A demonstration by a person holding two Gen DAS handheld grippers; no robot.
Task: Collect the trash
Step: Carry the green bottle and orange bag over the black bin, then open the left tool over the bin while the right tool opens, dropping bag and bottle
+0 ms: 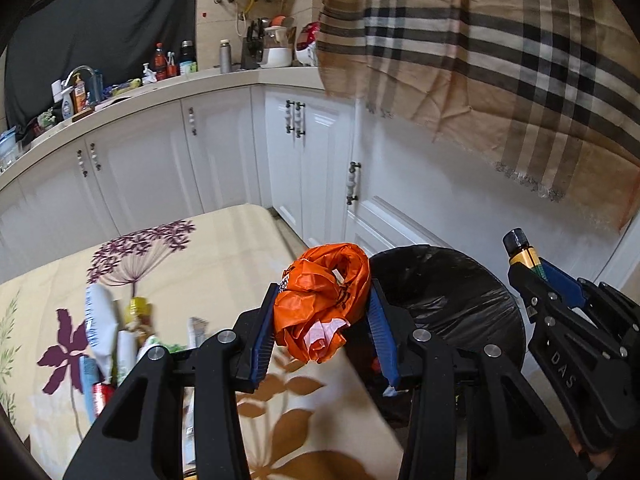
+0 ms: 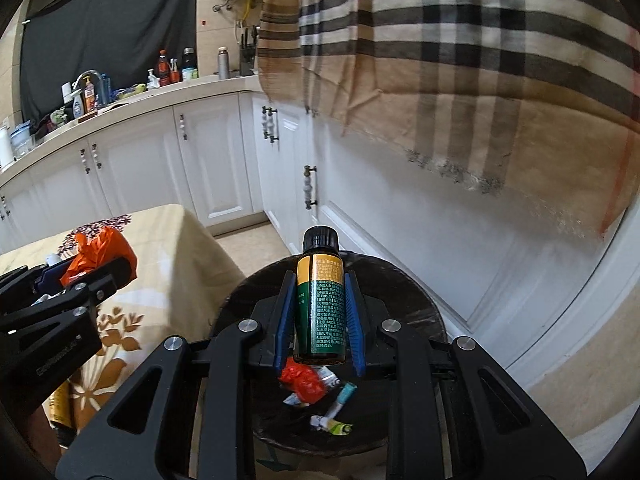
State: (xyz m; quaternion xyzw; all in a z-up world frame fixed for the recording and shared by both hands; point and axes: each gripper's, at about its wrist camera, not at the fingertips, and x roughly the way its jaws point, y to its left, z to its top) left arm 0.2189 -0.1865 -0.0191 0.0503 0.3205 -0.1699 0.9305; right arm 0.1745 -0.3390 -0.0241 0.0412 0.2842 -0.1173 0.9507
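My left gripper (image 1: 324, 300) is shut on a crumpled orange plastic bag (image 1: 324, 296), held above the table's right edge beside the bin. A small brown bottle (image 2: 320, 304) with a black cap and yellow-green label stands between the blue pads of my right gripper (image 2: 320, 280), which is shut on it directly over the bin. The round bin (image 2: 420, 304), lined with a black bag, holds a red wrapper (image 2: 302, 380) and small tubes and scraps. In the left wrist view the bin (image 1: 452, 292) lies right of the bag, with the right gripper (image 1: 528, 264) and its bottle (image 1: 520, 248) beyond it.
The table with a floral cloth (image 1: 180, 264) carries more trash at its left: a white packet (image 1: 100, 320), a yellow-capped item (image 1: 138, 312), a red can (image 1: 102, 394). White cabinets (image 1: 224, 152) run behind under a cluttered counter. A plaid cloth (image 1: 500, 60) hangs at upper right.
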